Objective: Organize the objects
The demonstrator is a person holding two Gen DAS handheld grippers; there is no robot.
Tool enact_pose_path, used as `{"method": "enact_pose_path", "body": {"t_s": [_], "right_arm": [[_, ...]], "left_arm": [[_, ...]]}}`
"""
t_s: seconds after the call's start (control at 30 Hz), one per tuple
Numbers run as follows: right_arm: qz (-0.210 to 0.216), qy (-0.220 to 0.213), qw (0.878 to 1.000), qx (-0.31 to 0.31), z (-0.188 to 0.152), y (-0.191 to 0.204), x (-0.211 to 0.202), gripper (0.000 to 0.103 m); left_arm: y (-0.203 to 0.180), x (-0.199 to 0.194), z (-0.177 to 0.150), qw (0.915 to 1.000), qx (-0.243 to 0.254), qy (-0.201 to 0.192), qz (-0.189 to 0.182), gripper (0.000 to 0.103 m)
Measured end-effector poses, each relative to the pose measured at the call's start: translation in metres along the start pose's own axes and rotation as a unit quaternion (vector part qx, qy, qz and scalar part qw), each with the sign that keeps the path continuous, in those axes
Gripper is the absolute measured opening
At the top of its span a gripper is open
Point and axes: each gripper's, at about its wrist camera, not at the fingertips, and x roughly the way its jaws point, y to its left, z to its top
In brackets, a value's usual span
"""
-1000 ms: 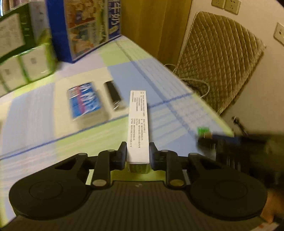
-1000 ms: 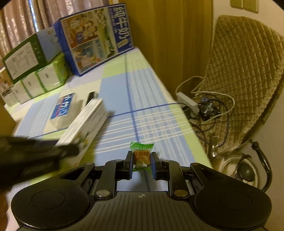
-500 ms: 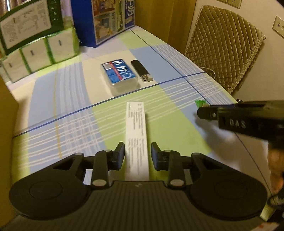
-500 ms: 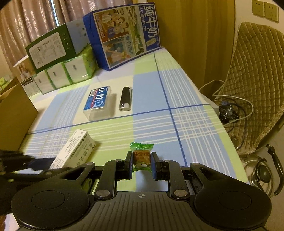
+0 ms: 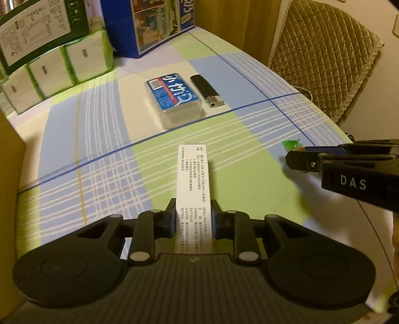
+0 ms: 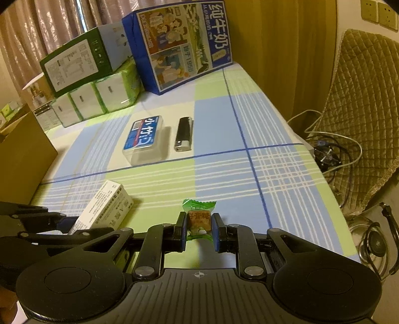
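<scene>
One white carton (image 5: pixel 193 184), one candy (image 6: pixel 198 220), each clamped in a claw.

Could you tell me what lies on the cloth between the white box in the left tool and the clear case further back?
Nothing: bare cloth separates the white box from the case, clearest in the left wrist view.

The left gripper (image 5: pixel 194 219) clamps a long white carton (image 5: pixel 193 189) printed with small text, its far end reaching toward the middle of the checked tablecloth (image 5: pixel 99 154). Beyond it lie a clear case with a blue label (image 5: pixel 173 96) and, just beside it, a black lighter (image 5: pixel 206 91). At the right edge the right gripper (image 5: pixel 296 159) reaches in sideways, a green wrapper (image 5: pixel 289 144) at its tip. Tissue packs (image 5: pixel 57 72) and a blue milk box (image 5: pixel 159 22) line the far edge.
</scene>
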Motion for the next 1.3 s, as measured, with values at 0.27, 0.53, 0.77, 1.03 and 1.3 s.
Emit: {"method": "enact_pose_path", "body": {"t_s": [0.27, 0.53, 0.77, 1.03, 1.3], "right_arm": [[0.01, -0.008, 1.0, -0.001, -0.011, 0.013, -0.024, 0.017], [0.021, -0.021, 0.999, -0.012, -0.038, 0.046, -0.081, 0.017], [0.026, -0.036, 0.999, -0.03, -0.052, 0.074, -0.134, 0.017], [0.028, -0.046, 0.997, -0.056, -0.061, 0.11, -0.167, 0.017], [0.055, -0.05, 0.995, -0.073, -0.067, 0.141, -0.184, 0.017]], "left_arm": [[0.008, -0.039, -0.022, 0.9996, -0.029, -0.007, 0.004, 0.021], [0.013, -0.099, -0.039, 0.9979, -0.059, -0.025, 0.0, 0.021], [0.016, -0.155, -0.061, 0.9957, -0.079, -0.048, 0.001, 0.021], [0.026, -0.208, -0.085, 0.9937, -0.089, -0.067, 0.012, 0.021], [0.036, -0.25, -0.106, 0.9918, -0.091, -0.085, 0.03, 0.021]]}}
